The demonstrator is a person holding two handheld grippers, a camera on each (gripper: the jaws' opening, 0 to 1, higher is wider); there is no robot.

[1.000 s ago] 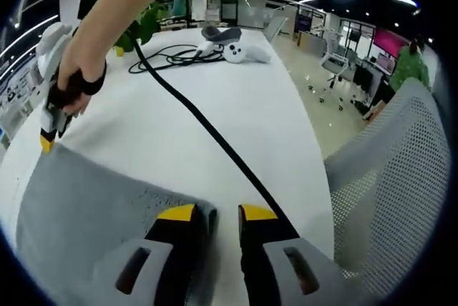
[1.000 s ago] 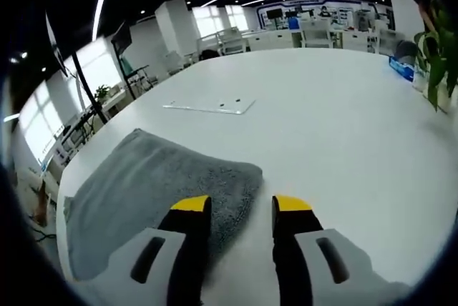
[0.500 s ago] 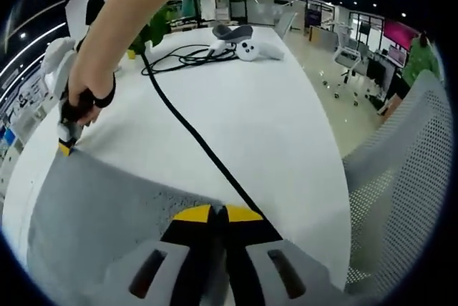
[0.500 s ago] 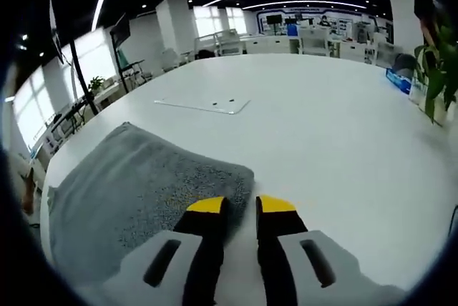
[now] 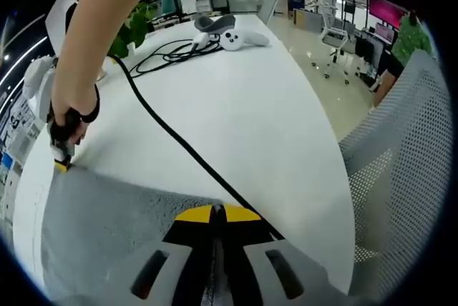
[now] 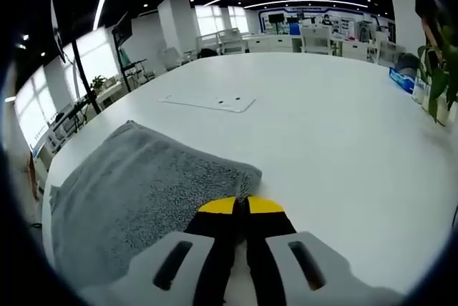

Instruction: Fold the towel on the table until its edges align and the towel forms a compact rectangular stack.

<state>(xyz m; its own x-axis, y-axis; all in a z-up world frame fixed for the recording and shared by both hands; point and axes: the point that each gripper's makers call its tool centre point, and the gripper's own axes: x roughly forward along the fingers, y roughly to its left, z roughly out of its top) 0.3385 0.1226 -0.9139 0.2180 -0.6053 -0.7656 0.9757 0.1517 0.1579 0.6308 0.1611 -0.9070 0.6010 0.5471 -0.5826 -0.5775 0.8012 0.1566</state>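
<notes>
A black cable (image 5: 168,138) runs across the white bench (image 5: 243,99) from a loose coil at the far end down to the near edge, passing just beside the left gripper (image 5: 216,214). Beyond the coil lie a white controller (image 5: 240,38) and a grey headset (image 5: 215,23), with a green plant (image 5: 136,27) to the far left. A grey mesh chair (image 5: 404,170) stands off the bench's right side. In the right gripper view a flat clear plate (image 6: 209,103) lies on the bench beyond the towel (image 6: 136,184), and a potted plant (image 6: 436,70) sits at the far right. No writing is legible.

The grey towel lies flat at the near end of the bench. The left gripper's yellow-tipped jaws are pressed together on the towel's near corner; the right gripper (image 6: 240,206) is likewise clamped on another corner. A person's bare arm (image 5: 100,41) reaches down to it.
</notes>
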